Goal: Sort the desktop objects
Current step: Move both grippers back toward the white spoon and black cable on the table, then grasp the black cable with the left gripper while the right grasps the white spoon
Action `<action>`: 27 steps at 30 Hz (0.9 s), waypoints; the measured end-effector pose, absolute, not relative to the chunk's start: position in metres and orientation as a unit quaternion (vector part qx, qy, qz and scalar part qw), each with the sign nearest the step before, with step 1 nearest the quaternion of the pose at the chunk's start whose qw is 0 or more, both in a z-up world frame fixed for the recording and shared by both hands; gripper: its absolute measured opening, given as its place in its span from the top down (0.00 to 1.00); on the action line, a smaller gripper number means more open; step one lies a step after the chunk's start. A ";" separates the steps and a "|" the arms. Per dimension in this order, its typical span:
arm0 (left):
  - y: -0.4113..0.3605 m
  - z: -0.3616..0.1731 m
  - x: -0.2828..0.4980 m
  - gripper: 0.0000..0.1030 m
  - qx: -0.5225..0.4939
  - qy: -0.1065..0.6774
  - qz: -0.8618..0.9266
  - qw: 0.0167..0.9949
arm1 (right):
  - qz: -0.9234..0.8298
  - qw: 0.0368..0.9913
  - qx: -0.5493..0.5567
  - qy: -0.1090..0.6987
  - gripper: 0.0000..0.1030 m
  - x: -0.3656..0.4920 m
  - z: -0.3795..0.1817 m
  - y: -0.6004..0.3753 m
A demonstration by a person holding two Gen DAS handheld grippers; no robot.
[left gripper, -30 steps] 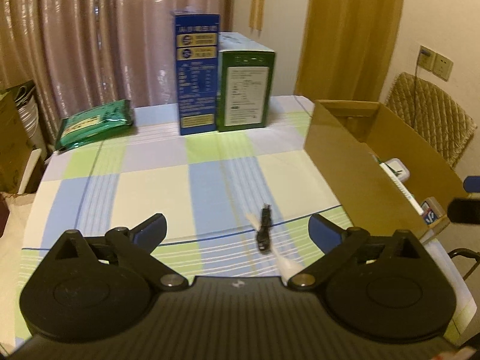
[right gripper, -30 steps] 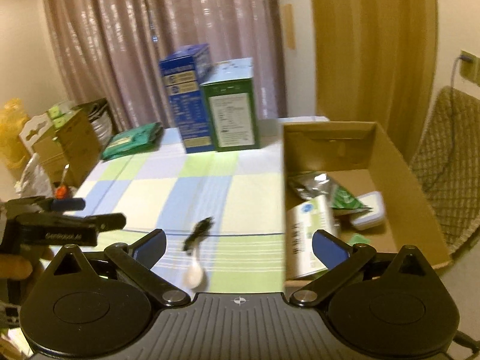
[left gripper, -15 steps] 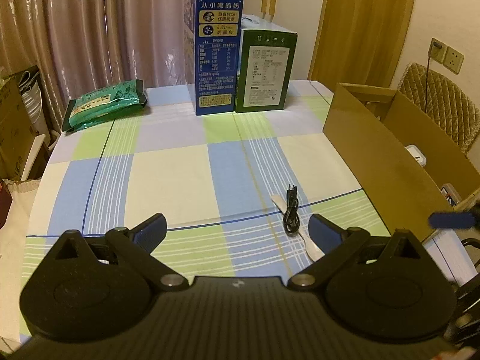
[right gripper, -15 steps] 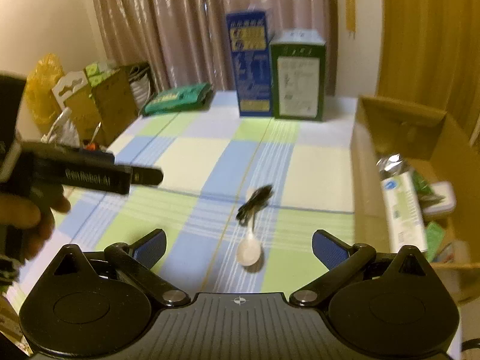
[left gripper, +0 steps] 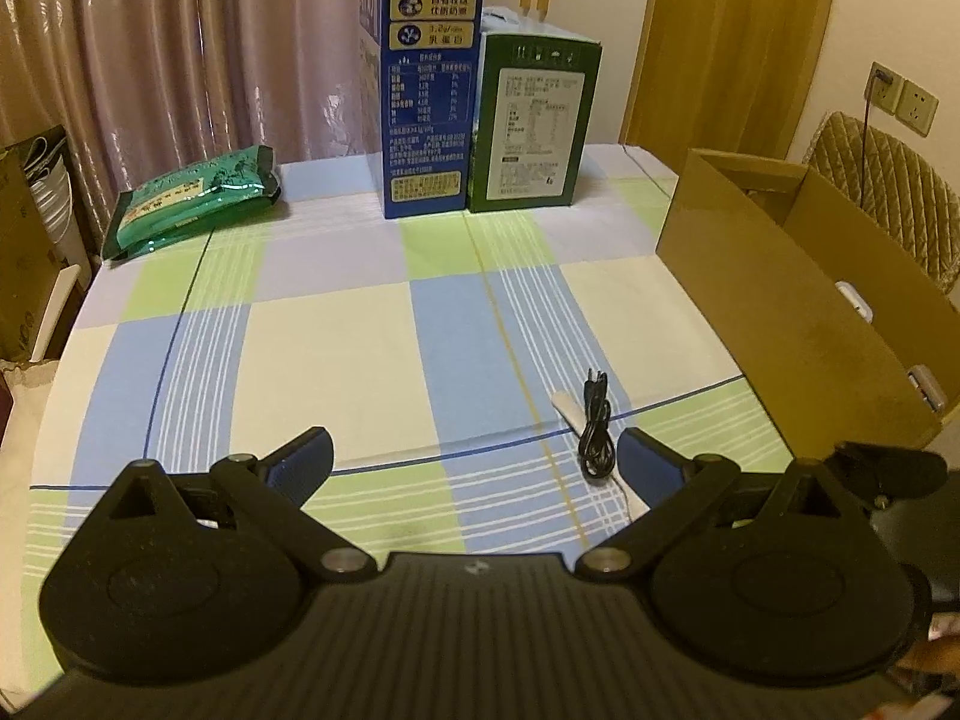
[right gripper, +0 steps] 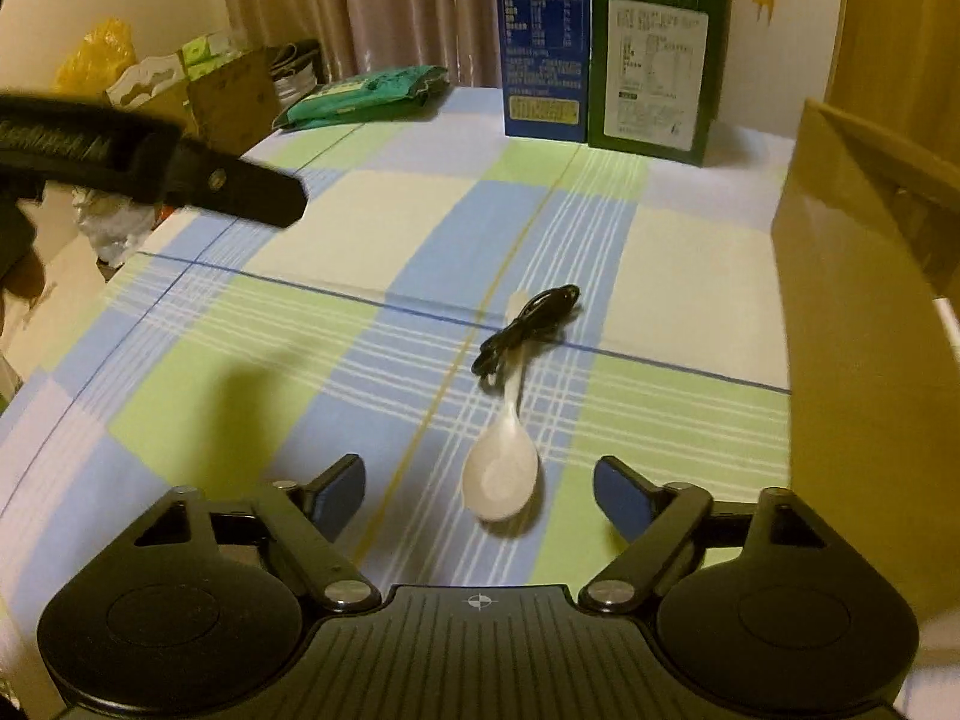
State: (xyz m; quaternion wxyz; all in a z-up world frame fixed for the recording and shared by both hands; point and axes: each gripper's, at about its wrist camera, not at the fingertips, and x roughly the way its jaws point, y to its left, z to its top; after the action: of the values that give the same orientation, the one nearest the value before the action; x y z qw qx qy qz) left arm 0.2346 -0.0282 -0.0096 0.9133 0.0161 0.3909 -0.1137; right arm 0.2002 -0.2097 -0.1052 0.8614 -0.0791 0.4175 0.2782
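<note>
A white spoon (right gripper: 503,468) lies on the checked tablecloth with a coiled black cable (right gripper: 527,324) across its handle. In the left wrist view the cable (left gripper: 596,426) and the spoon handle (left gripper: 570,407) lie just beyond my right fingertip. My right gripper (right gripper: 479,489) is open and empty, low over the cloth, with the spoon bowl between its fingers. My left gripper (left gripper: 474,456) is open and empty; it also shows in the right wrist view (right gripper: 240,183) at the left. A cardboard box (left gripper: 798,300) stands on the right, also in the right wrist view (right gripper: 864,324).
A blue carton (left gripper: 423,90) and a green carton (left gripper: 534,120) stand at the back of the table. A green packet (left gripper: 192,198) lies at the back left. Boxes and bags (right gripper: 198,78) sit off the table's left side. A chair (left gripper: 882,180) stands behind the cardboard box.
Both grippers have swung left and come lower over the table. The spoon and cable now sit closer to the right gripper. Both grippers stayed open.
</note>
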 end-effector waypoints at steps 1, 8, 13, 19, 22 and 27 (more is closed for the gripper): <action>-0.028 -0.012 0.236 0.04 0.016 0.393 -0.113 0.912 | 0.279 0.861 -0.078 0.419 0.27 0.205 -0.107 -0.209; -0.031 -0.039 0.250 0.04 0.012 0.403 -0.122 0.907 | 0.283 0.847 -0.088 0.442 0.46 0.218 -0.125 -0.203; -0.040 -0.058 0.259 0.04 0.020 0.408 -0.131 0.903 | 0.279 0.847 -0.107 0.441 0.50 0.217 -0.129 -0.200; -0.049 -0.072 0.263 0.04 0.037 0.410 -0.139 0.901 | 0.279 0.843 -0.118 0.444 0.60 0.218 -0.133 -0.197; -0.049 -0.075 0.265 0.04 0.039 0.413 -0.138 0.899 | 0.279 0.844 -0.120 0.443 0.68 0.218 -0.133 -0.197; -0.050 -0.078 0.268 0.05 0.038 0.414 -0.138 0.899 | 0.271 0.849 -0.115 0.440 0.69 0.217 -0.128 -0.199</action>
State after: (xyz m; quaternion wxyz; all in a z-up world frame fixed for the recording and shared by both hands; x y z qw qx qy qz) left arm 0.2676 -0.0495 -0.0780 0.8990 0.0379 0.4138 -0.1383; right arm 0.2173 -0.1987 -0.1278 0.8485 -0.1151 0.4397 0.2709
